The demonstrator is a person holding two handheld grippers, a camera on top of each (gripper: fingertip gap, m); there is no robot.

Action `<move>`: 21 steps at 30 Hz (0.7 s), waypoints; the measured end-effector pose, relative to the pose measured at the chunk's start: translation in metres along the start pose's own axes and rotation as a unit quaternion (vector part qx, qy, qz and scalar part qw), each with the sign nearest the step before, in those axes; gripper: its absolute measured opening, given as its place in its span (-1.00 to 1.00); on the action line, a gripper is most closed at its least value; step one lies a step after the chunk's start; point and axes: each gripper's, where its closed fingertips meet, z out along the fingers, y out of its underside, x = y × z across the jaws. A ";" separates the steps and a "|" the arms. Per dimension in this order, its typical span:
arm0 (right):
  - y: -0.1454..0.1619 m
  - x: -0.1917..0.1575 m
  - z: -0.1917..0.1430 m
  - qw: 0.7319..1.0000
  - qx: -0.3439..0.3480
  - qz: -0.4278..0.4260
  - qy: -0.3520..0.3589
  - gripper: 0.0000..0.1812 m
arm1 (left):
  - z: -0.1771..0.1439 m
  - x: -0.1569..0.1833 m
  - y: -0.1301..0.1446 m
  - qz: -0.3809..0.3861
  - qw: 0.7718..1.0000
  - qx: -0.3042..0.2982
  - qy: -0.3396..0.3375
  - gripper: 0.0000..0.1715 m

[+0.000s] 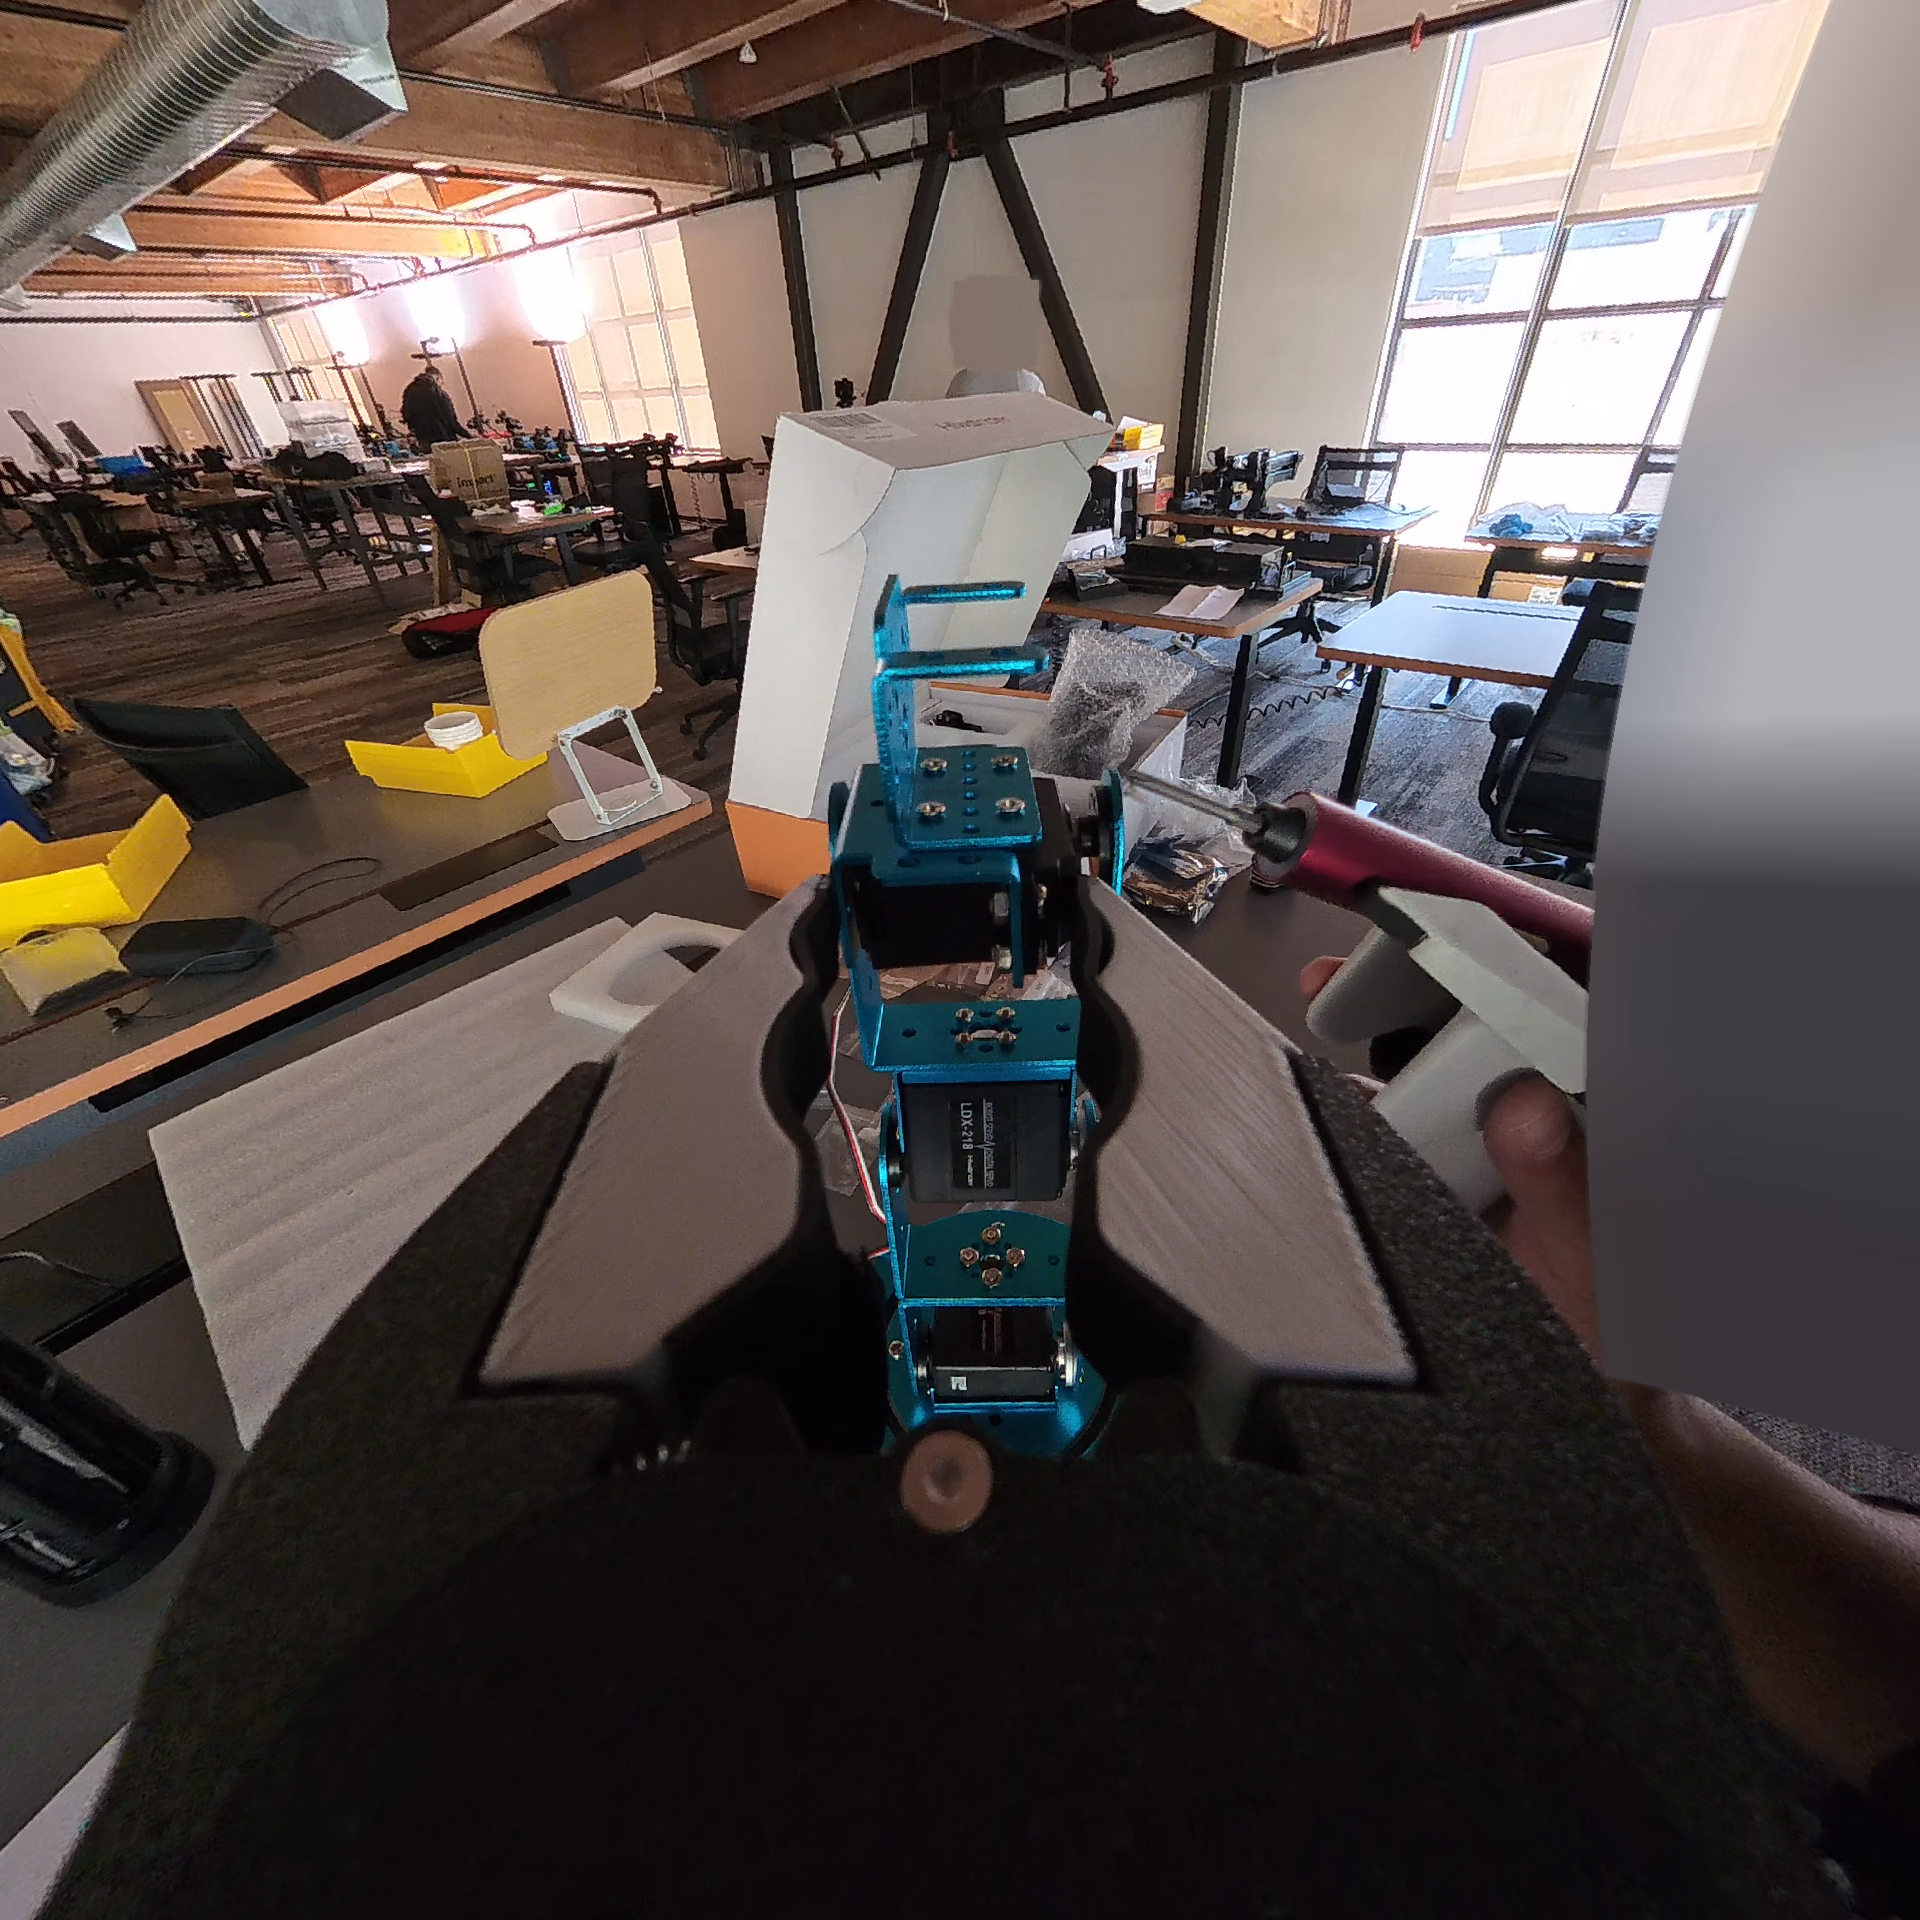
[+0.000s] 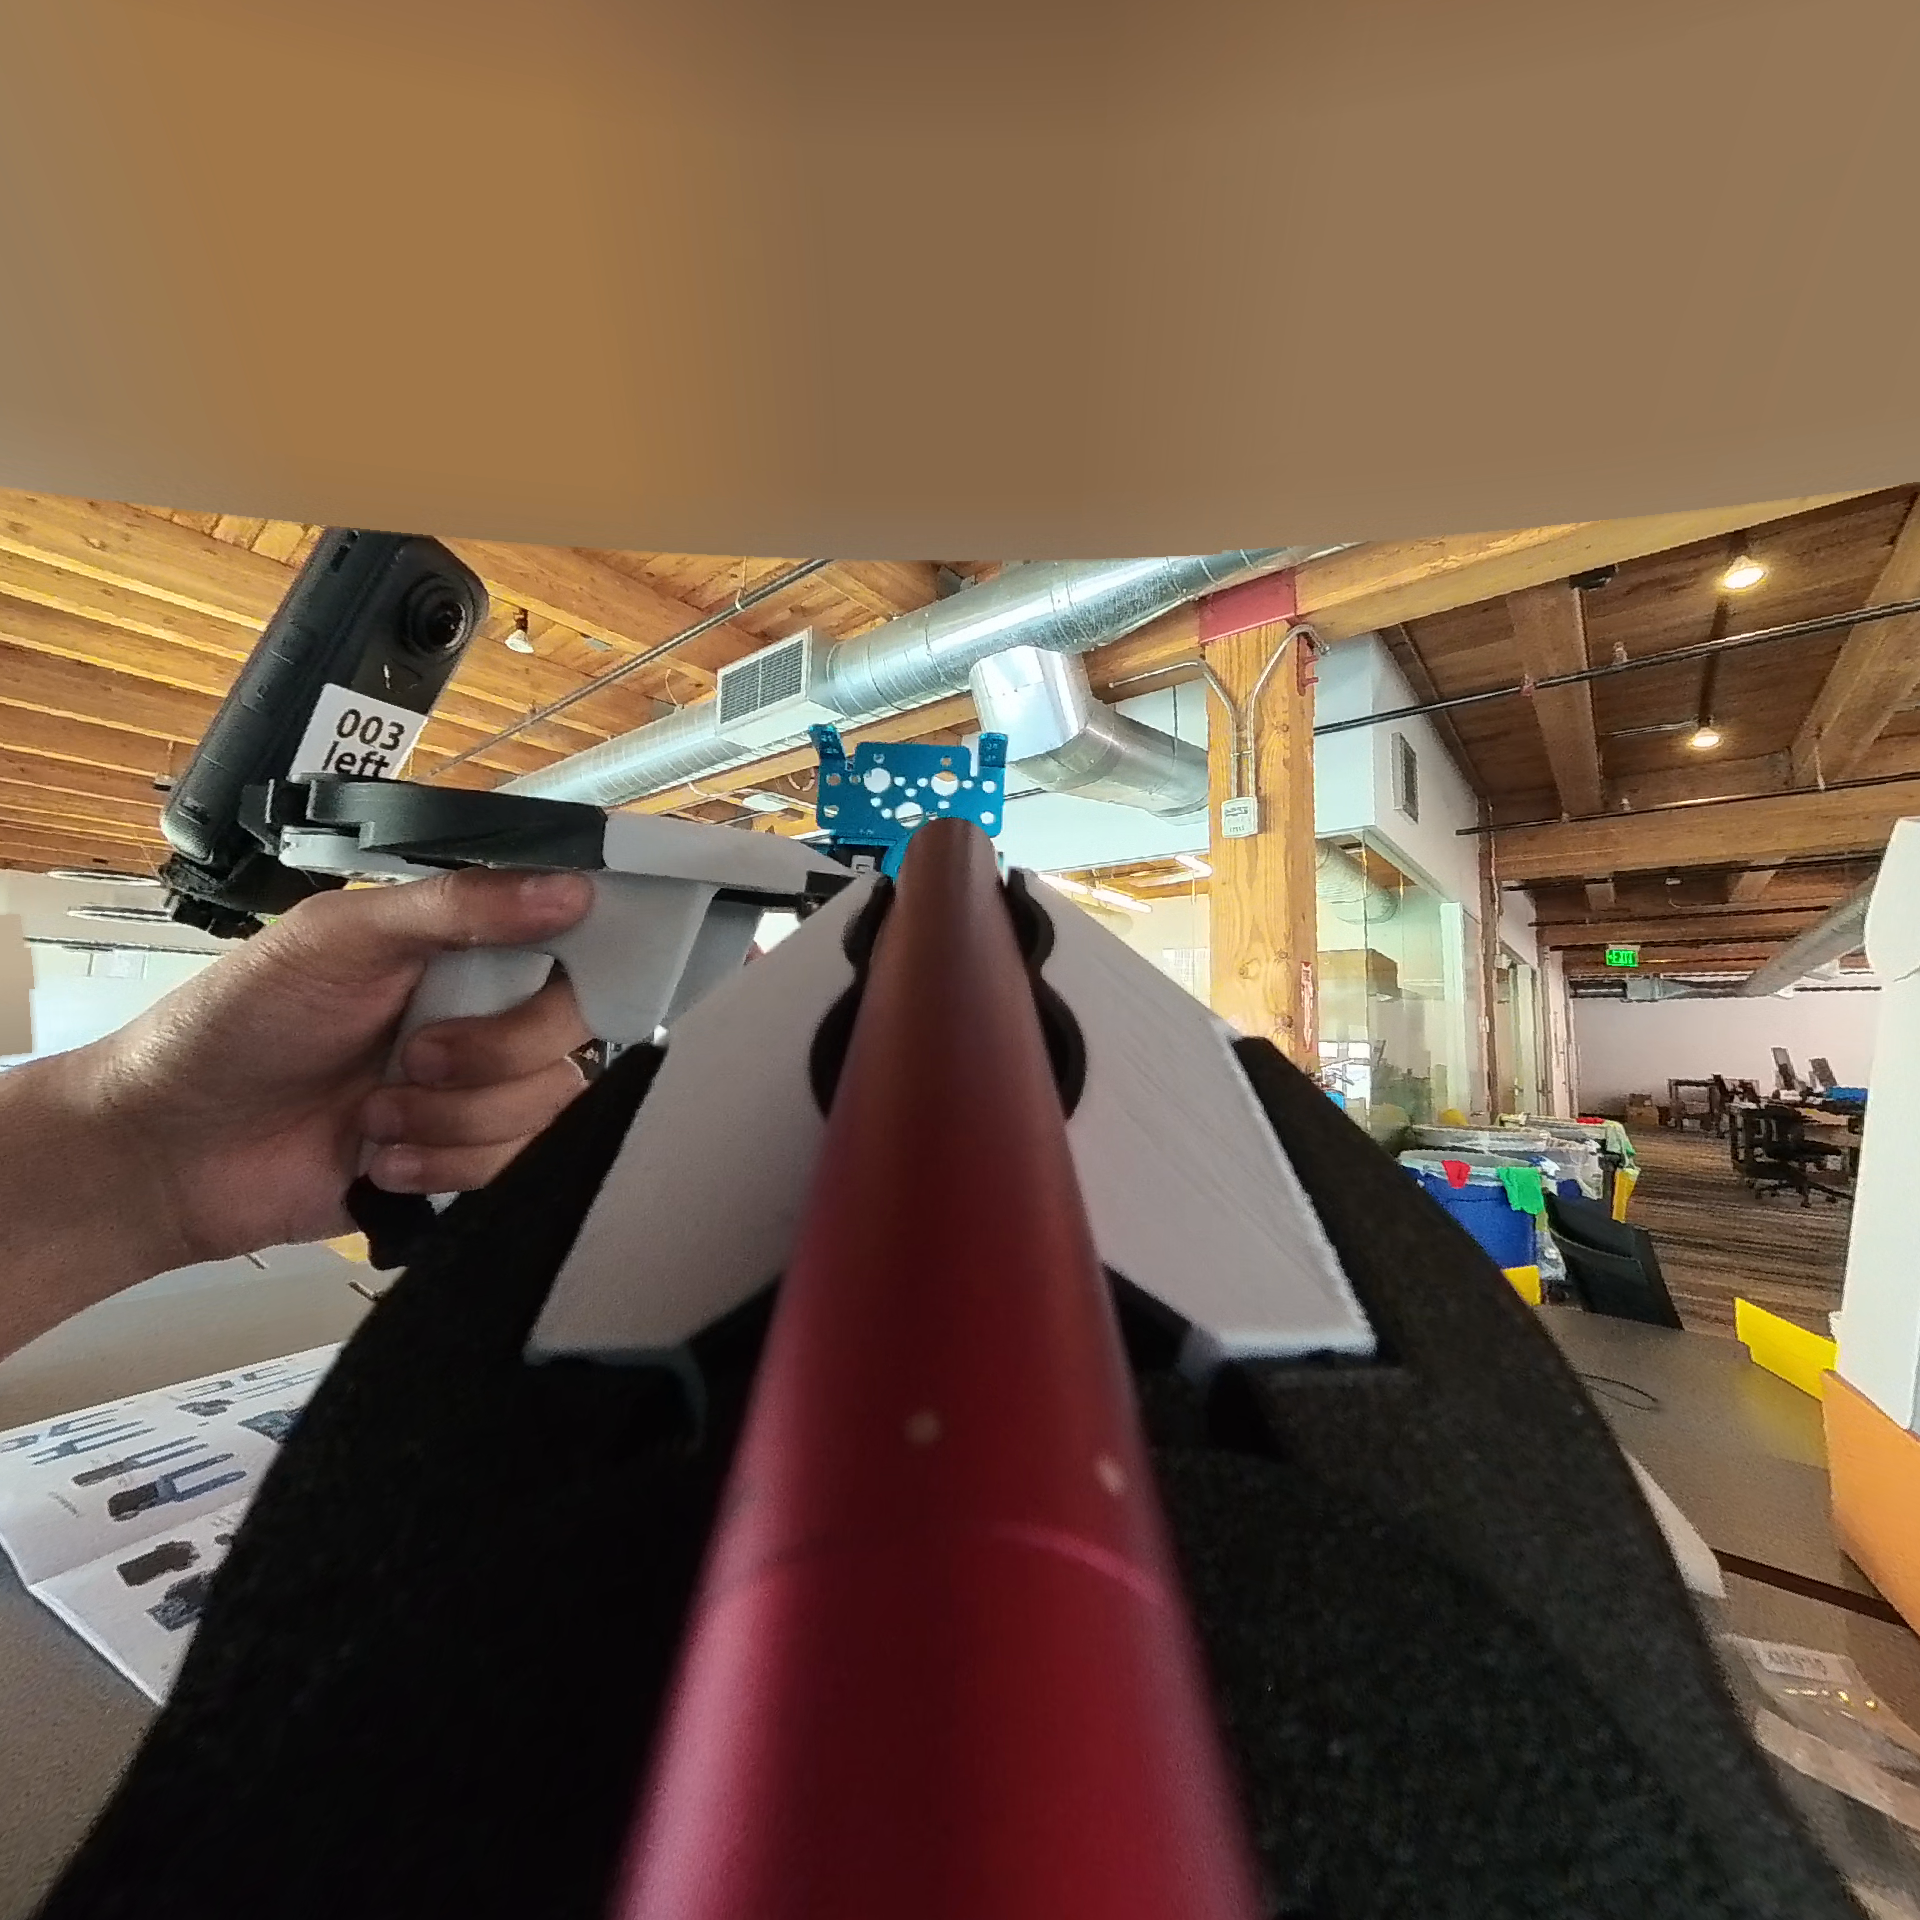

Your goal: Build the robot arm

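Left gripper [image 1: 961,935]: its two grey fingers are closed on the blue servo-bracket arm [image 1: 961,1039], pressing its sides at the second servo joint; the arm stands upright between them, off the tabletop [image 1: 436,914].
Blue servo-bracket arm: a stack of blue metal brackets and black servos with a round base nearest the camera and an open U-bracket [image 1: 951,665] at the far end.
Right gripper [image 2: 940,894]: clamped along a red-handled screwdriver [image 2: 935,1351], whose handle runs lengthwise between the white fingers.
Screwdriver tip: in the left wrist view the metal shaft [image 1: 1195,802] reaches the arm's right side at the upper servo; whether it is seated in a screw cannot be told.
Hand [image 2: 312,1049]: grips the left gripper's grey handle, seen in the right wrist view, with a black camera [image 2: 322,707] mounted above it.
Behind the arm: an opened white carton [image 1: 883,582] stands near the tabletop's far edge, bubble wrap [image 1: 1112,686] just beside it.
Left side of the tabletop: white foam sheet [image 1: 395,1132], yellow trays [image 1: 83,862].
Near edge: a printed instruction sheet [image 2: 145,1455].
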 end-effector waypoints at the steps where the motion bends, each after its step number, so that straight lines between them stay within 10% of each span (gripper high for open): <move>1: -0.001 0.000 0.000 1.000 0.002 0.003 -0.001 -0.76 | 0.000 0.000 0.000 0.000 1.000 0.000 0.000 -0.49; 14: -0.006 -0.001 -0.001 1.000 0.000 0.028 -0.014 -0.76 | 0.000 0.002 0.001 0.015 1.000 0.011 -0.006 -0.47; 21: -0.006 -0.003 -0.004 0.995 -0.037 0.085 -0.020 -0.76 | -0.035 0.001 -0.021 0.122 0.983 0.062 -0.119 -0.40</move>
